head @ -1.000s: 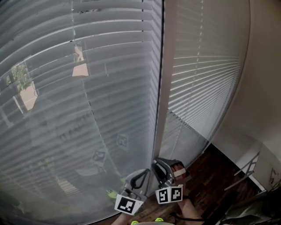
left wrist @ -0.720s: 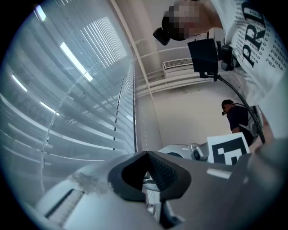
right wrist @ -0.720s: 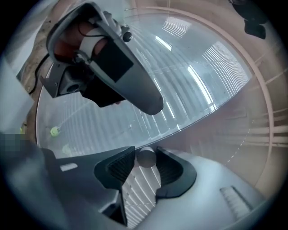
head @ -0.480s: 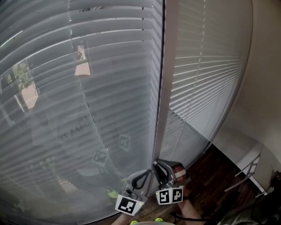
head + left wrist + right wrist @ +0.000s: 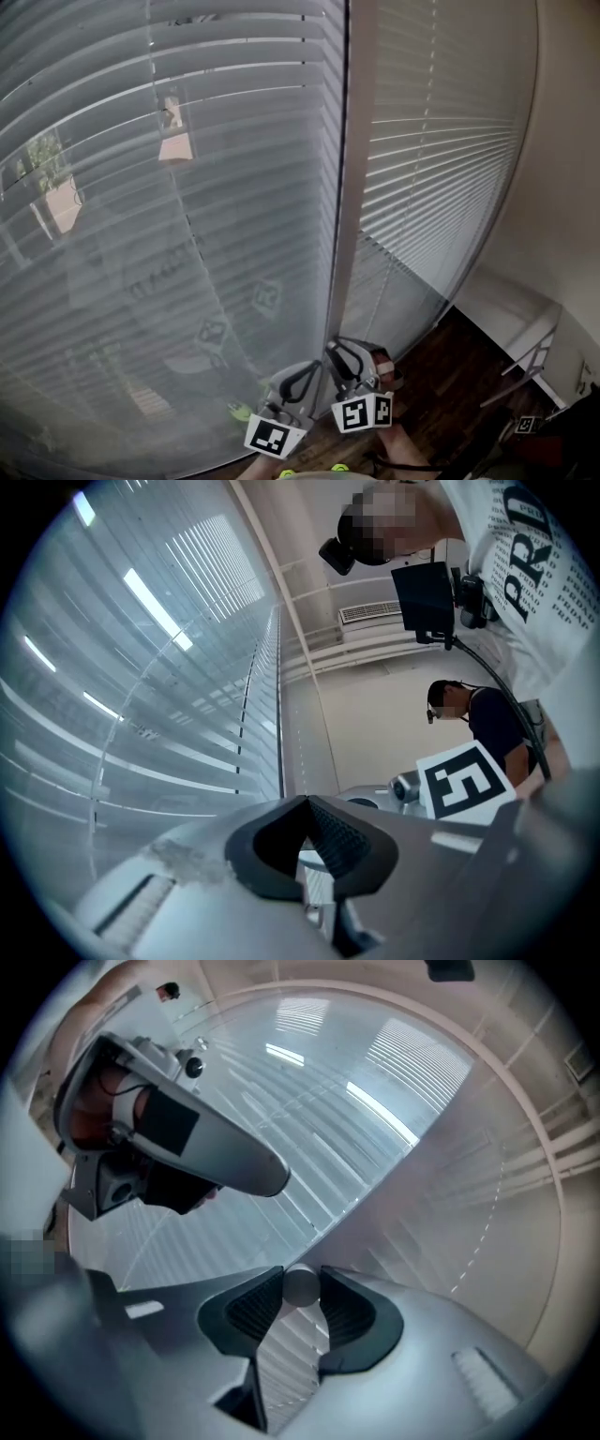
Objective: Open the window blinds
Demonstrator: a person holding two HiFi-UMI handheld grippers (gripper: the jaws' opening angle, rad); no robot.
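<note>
Item inspected: window blinds point(image 5: 187, 187), hanging full length over the panes either side of an upright frame post point(image 5: 354, 187), directly ahead of the person.
Slat condition: slats lay across both panes. Some outdoor view showed through the left blind, while the right one looked more closed.
Right gripper point(image 5: 301, 1282): low beside the post, jaws closing on the round end of a tilt wand point(image 5: 300, 1292), with the pads meeting it on both sides.
Left gripper point(image 5: 305, 803): just beside the right one, jaw tips together, with nothing held.
Step in hand (judged): securing the wand before twisting it to turn the slats.
Risk one: the grip sat at the pad tips on a smooth round end. A twist could let the wand spin or slip free, leaving the slats unturned.
Risk two: pulling downward instead of rolling could strain the wand's upper hook, which was out of view.
Risk three: twisting the wrong way would shut the slats tighter.
</note>
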